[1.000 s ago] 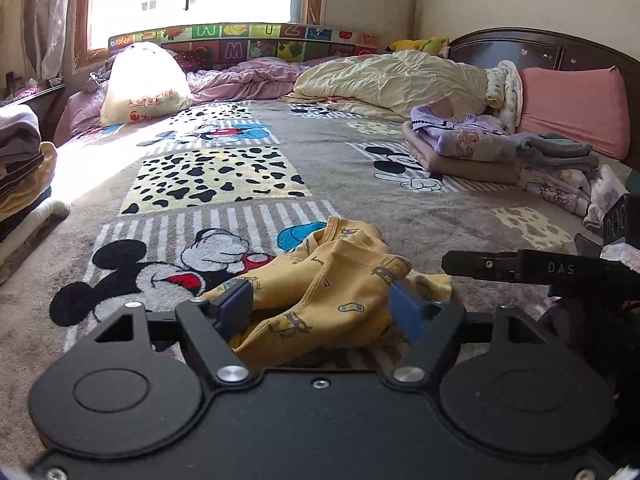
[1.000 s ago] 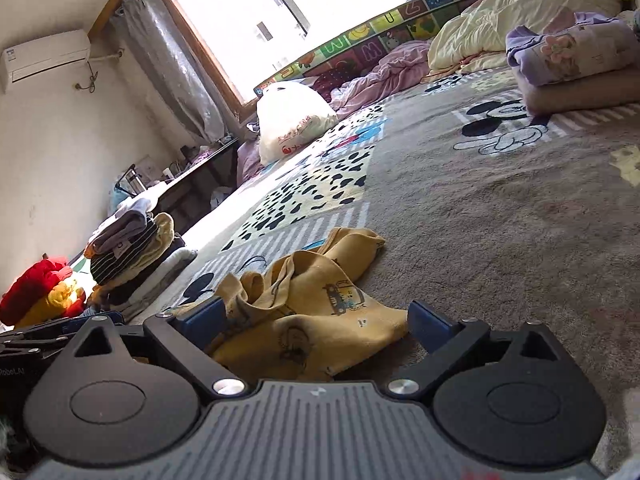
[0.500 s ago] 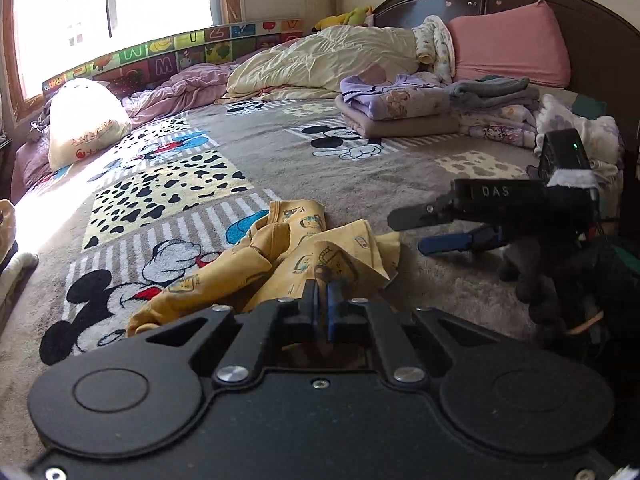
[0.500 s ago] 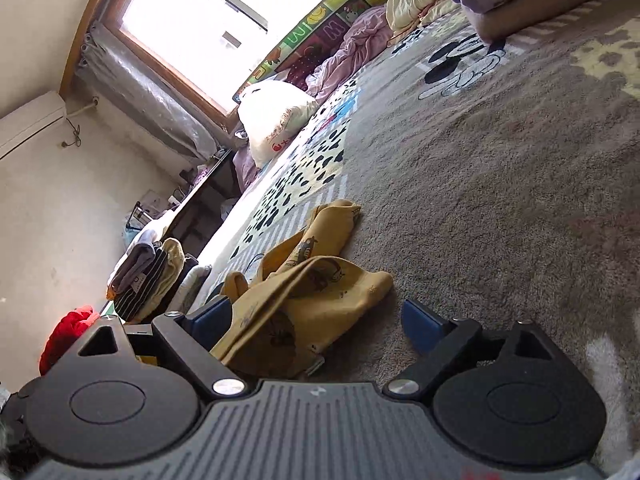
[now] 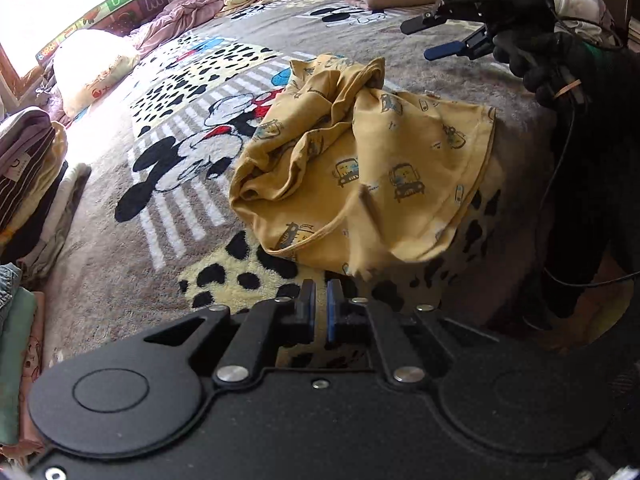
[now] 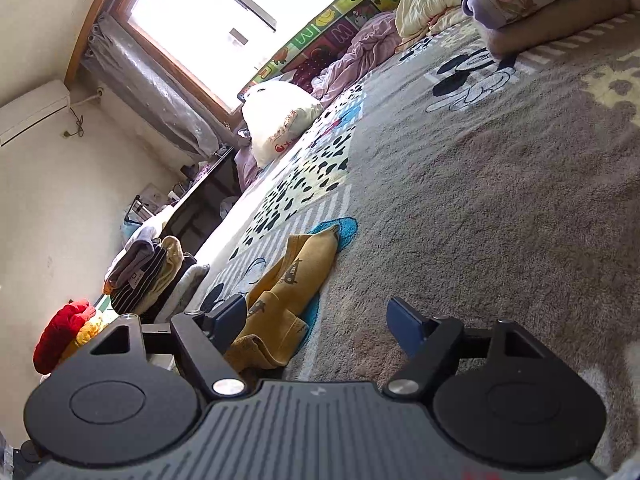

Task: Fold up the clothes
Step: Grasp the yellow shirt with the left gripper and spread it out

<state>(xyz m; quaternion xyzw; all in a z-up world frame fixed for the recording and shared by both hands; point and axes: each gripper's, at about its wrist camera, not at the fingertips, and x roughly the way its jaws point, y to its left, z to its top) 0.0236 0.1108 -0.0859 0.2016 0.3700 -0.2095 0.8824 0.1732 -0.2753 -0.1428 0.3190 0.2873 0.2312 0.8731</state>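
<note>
Your left gripper (image 5: 319,300), jaws nearly closed, pinches the yellow garment (image 5: 360,168) hanging bunched at its 12 o'clock above the blanket (image 5: 120,280); your right gripper (image 6: 316,320), spread wide and empty, waits at 2 o'clock.

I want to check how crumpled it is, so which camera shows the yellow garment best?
The left wrist view: the yellow garment fills the middle of the frame, bunched and creased, its printed pattern clear. The right wrist view shows only a narrow strip of it, partly hidden behind one finger.
</note>
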